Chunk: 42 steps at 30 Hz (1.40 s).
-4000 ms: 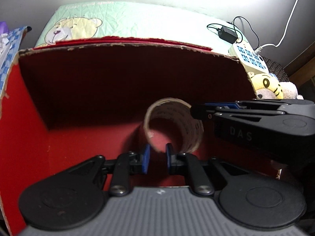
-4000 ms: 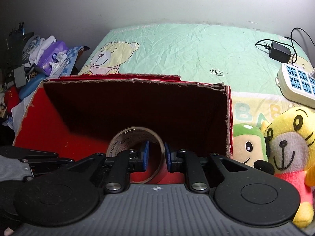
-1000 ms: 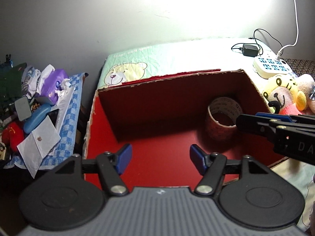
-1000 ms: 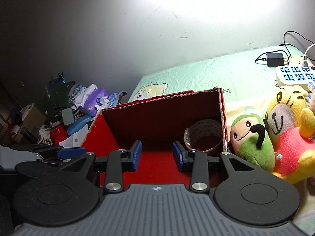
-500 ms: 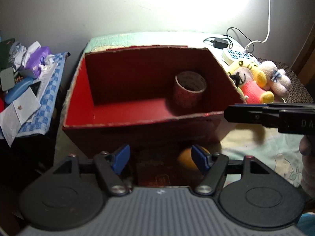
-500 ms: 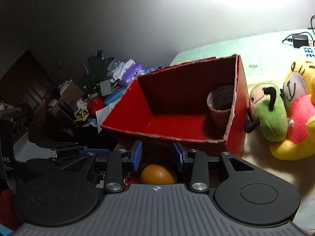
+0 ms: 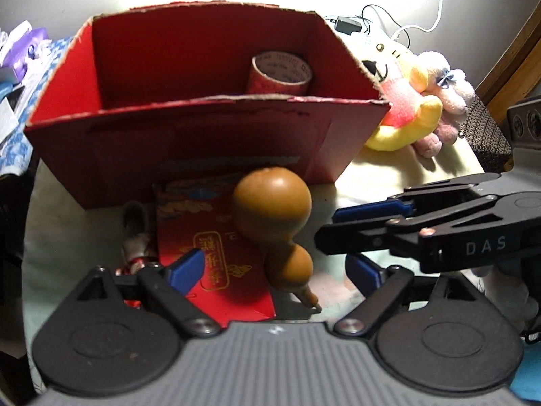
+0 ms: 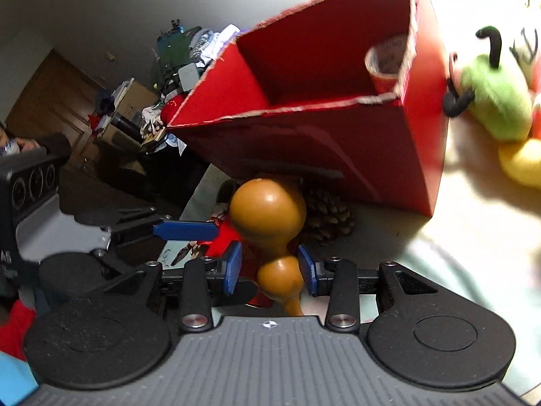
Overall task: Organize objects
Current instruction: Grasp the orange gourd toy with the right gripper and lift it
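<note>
A brown gourd [image 7: 272,203] lies on a red envelope [image 7: 206,247] in front of the red cardboard box [image 7: 189,135], its thin stem toward me. My left gripper [image 7: 274,269] hangs over the gourd's small end with its jaws opening wide and touching nothing. My right gripper [image 8: 270,269] straddles the gourd's [image 8: 267,213] small lobe, and a gap shows beside the left pad. In the left wrist view the right gripper [image 7: 326,226] reaches in from the right. A tape roll [image 7: 280,71] stands in the box's far right corner.
A pine cone [image 8: 328,216] sits behind the gourd against the box [image 8: 338,145]. A small strapped trinket [image 7: 135,237] lies left of the envelope. Plush toys [image 7: 405,101] crowd the box's right side. A cluttered table [image 8: 162,77] stands beyond the bed's left edge.
Both grippers came down from over the box to the bedding in front of it and tipped downward. The gourd and envelope came into view. The left jaws spread wider.
</note>
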Available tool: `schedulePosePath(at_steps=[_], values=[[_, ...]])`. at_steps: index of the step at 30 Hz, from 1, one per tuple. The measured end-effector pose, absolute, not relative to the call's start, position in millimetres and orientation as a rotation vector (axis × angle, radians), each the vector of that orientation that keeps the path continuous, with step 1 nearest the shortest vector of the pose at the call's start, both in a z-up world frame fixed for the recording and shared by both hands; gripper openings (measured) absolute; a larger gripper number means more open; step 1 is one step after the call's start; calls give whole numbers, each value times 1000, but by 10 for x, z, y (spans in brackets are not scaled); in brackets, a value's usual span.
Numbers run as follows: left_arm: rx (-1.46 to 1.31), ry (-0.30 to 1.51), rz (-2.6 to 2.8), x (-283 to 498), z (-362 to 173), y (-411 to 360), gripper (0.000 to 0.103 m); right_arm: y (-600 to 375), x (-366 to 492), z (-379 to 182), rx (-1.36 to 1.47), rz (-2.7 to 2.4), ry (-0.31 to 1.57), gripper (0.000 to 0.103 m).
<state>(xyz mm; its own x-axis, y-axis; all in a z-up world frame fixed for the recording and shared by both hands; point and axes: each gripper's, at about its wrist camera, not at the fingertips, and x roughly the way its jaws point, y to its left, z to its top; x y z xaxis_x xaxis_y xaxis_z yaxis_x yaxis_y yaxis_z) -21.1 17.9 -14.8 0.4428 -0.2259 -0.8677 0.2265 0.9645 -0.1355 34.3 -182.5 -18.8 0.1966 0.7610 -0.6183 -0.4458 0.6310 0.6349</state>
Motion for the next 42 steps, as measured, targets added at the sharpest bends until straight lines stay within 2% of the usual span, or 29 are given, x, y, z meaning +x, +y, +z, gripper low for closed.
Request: schedulePosePath(at_steps=[3, 5, 9, 11, 13, 20, 26, 28, 32, 35, 40, 42], values=[[1, 1080, -290, -162, -192, 141, 83, -1811, 379, -263, 386, 861, 1096, 43], [9, 1082, -291, -127, -225, 108, 75, -1803, 401, -296, 418, 861, 1106, 43], [-6, 1094, -311, -48, -278, 100, 69, -1782, 457, -368, 472, 888, 1135, 43], [-4, 1101, -322, -28, -304, 90, 60, -1754, 474, -384, 484, 892, 1146, 43], [0, 1107, -330, -7, -330, 69, 57, -1722, 465, -383, 486, 890, 1141, 45], [3, 1099, -367, 9, -340, 72, 57, -1735, 447, -396, 501, 875, 1128, 45], [26, 1093, -409, -25, -338, 23, 57, -1800, 397, -398, 518, 857, 1126, 38], [26, 1090, -419, -35, -338, 24, 57, -1844, 370, -403, 543, 850, 1125, 33], [19, 1083, -456, -67, -311, 43, 57, -1920, 304, -402, 591, 827, 1116, 30], [22, 1080, -489, -81, -300, 15, 57, -1950, 258, -420, 590, 795, 1101, 32], [73, 1075, -476, -36, -352, -58, 57, -1831, 268, -405, 543, 764, 1054, 43], [76, 1075, -474, -8, -377, -46, 57, -1822, 299, -443, 567, 755, 1054, 45]])
